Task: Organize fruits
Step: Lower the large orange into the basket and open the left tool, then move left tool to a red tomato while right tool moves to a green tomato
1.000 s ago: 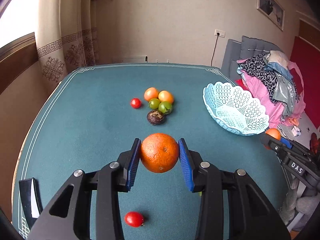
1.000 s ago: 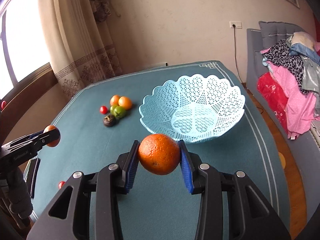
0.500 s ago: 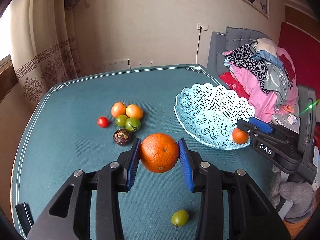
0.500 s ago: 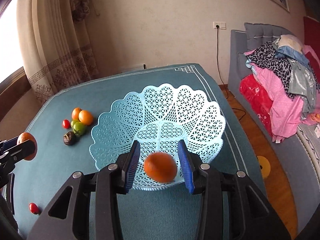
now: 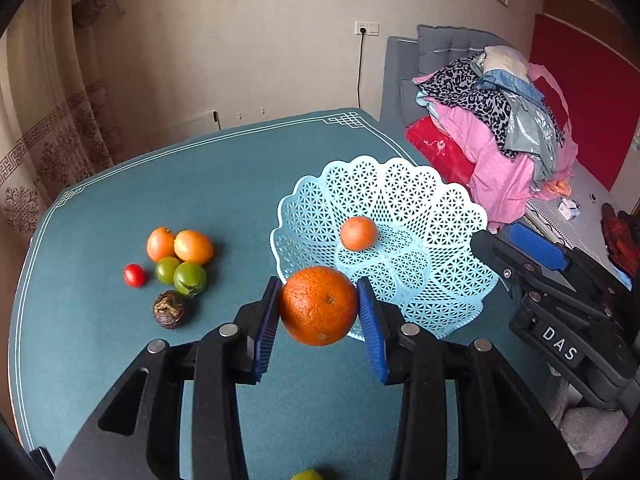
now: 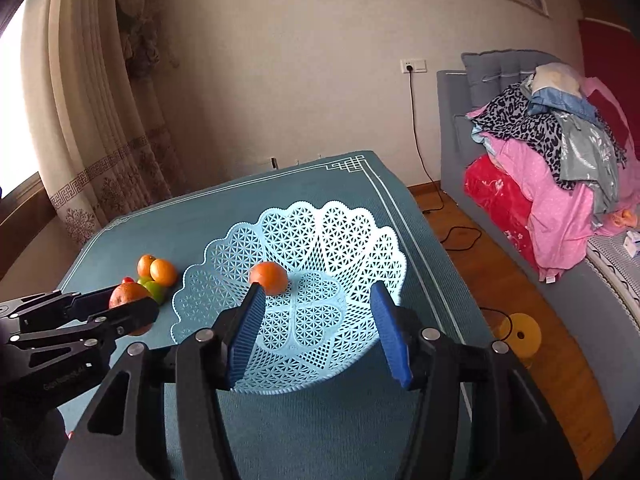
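Orange in our left claw (image 5: 319, 307): big orange (image 5: 319, 305) clenched between the blue pads, at the basket's near rim.
Our right claw (image 6: 318, 332): jaws just opening, nothing between them.
Basket (image 6: 362, 248): small orange (image 6: 269, 277) lies inside.
Worktop (image 5: 100, 340): loose fruits (image 5: 180, 258) left of the basket.

1. Left gripper (image 5: 319, 306): jaws clamped on a large orange (image 5: 319, 305), blue pads pressing both its sides, fruit carried clear of the table.
2. Left gripper points forward and down; from the right wrist view it comes in from the left edge, black fingers roughly level.
3. Right gripper (image 6: 316, 334): jaws have just been opening, now spread wide, nothing between the pads.
4. Right gripper also tilts forward and down; in the left wrist view it sits at the right edge, one blue pad facing up.
5. The two grippers are well apart, no contact between them.
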`<action>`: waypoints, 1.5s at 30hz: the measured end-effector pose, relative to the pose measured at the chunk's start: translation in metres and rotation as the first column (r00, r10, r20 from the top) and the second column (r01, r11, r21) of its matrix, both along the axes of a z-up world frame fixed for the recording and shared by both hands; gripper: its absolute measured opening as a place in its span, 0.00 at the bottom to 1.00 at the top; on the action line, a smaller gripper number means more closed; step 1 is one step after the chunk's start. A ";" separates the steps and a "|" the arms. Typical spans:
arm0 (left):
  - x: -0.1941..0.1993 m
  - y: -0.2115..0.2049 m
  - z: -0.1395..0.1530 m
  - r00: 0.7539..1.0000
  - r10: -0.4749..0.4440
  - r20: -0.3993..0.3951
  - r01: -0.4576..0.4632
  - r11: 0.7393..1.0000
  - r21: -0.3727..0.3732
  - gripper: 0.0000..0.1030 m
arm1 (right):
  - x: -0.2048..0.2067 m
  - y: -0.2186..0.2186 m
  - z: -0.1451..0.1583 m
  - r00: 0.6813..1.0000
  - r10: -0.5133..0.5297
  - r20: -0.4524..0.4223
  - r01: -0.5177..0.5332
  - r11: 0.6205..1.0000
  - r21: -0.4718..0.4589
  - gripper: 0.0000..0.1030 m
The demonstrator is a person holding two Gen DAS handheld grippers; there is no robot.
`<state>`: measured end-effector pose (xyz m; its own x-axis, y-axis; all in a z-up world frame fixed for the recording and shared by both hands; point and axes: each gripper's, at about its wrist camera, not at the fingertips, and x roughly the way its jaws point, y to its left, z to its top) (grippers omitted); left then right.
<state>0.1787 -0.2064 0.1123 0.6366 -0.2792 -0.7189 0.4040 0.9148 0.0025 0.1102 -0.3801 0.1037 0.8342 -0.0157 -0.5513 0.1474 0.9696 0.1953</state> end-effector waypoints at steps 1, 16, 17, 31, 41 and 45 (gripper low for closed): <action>0.004 -0.005 -0.003 1.000 -0.007 -0.010 0.007 1.000 0.002 0.38 | 0.000 -0.002 0.000 1.000 -0.005 0.000 0.005 1.000 0.003 0.53; 0.021 -0.014 -0.015 1.000 0.028 0.014 -0.028 0.999 0.029 0.83 | -0.004 -0.010 0.006 1.000 -0.027 0.013 0.026 0.999 0.031 0.60; 0.019 -0.013 -0.012 0.999 0.031 0.018 -0.031 0.999 0.028 0.83 | -0.004 -0.009 0.005 1.000 -0.024 0.012 0.024 0.999 0.031 0.60; -0.001 0.029 0.018 0.991 0.102 0.086 -0.104 0.995 0.013 0.91 | -0.013 0.004 0.011 1.000 0.007 0.023 -0.007 1.000 0.030 0.63; -0.030 0.076 0.038 0.975 0.173 0.141 -0.174 0.985 -0.001 0.92 | -0.024 0.027 0.014 0.996 0.086 0.030 -0.087 0.996 0.028 0.64; -0.041 0.098 0.039 0.967 0.210 0.145 -0.212 0.977 -0.002 0.92 | -0.028 0.038 0.011 0.992 0.126 0.016 -0.127 0.991 0.032 0.65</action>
<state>0.1382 -0.1083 0.1517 0.7769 -0.1180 -0.6185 0.1962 0.9788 0.0597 0.0826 -0.3418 0.1149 0.8359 0.1080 -0.5381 0.0212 0.9734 0.2283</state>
